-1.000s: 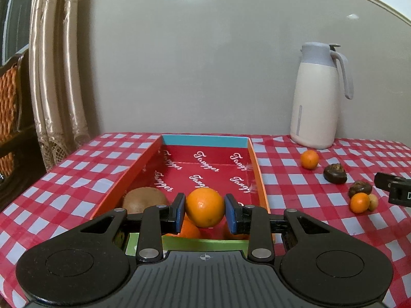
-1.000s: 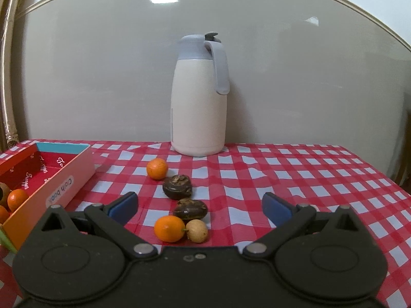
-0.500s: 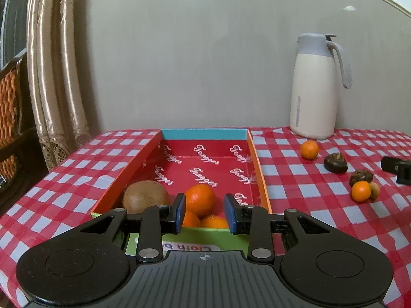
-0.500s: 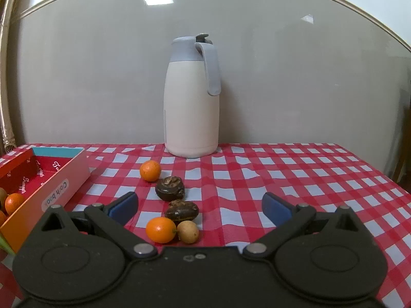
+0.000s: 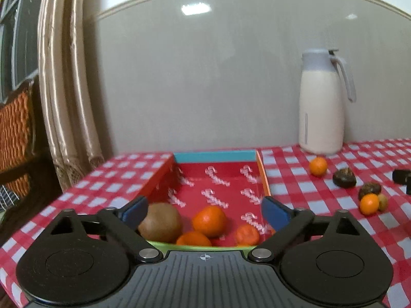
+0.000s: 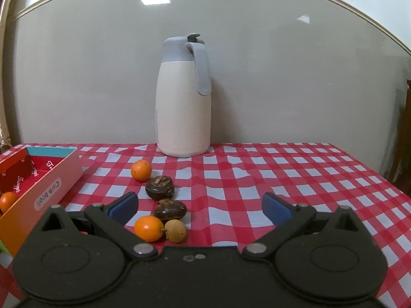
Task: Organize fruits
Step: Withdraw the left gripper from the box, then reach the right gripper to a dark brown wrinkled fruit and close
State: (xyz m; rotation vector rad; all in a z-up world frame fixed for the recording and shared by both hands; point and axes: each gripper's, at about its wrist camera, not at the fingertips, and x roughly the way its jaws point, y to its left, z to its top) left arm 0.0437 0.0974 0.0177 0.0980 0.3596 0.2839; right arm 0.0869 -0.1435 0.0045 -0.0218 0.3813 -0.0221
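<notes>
Three small oranges point(image 5: 209, 221) and a kiwi point(image 5: 160, 222) already lie at the near end of my red box point(image 5: 214, 157), which sits on the checked tablecloth point(image 6: 282, 179). My left gripper point(image 5: 204, 211) hovers over them, its jaws opening wide with nothing pinched. Five fruits remain outside, near the white jug point(image 6: 183, 100): two oranges point(image 6: 148, 228), two dark ones point(image 6: 159, 187) and a tan one point(image 6: 175, 230). My right gripper point(image 6: 199, 205) stands spread and empty just before them.

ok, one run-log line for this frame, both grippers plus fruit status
left gripper: opening, empty, over box | right gripper: open, empty | loose fruits: on tablecloth
</notes>
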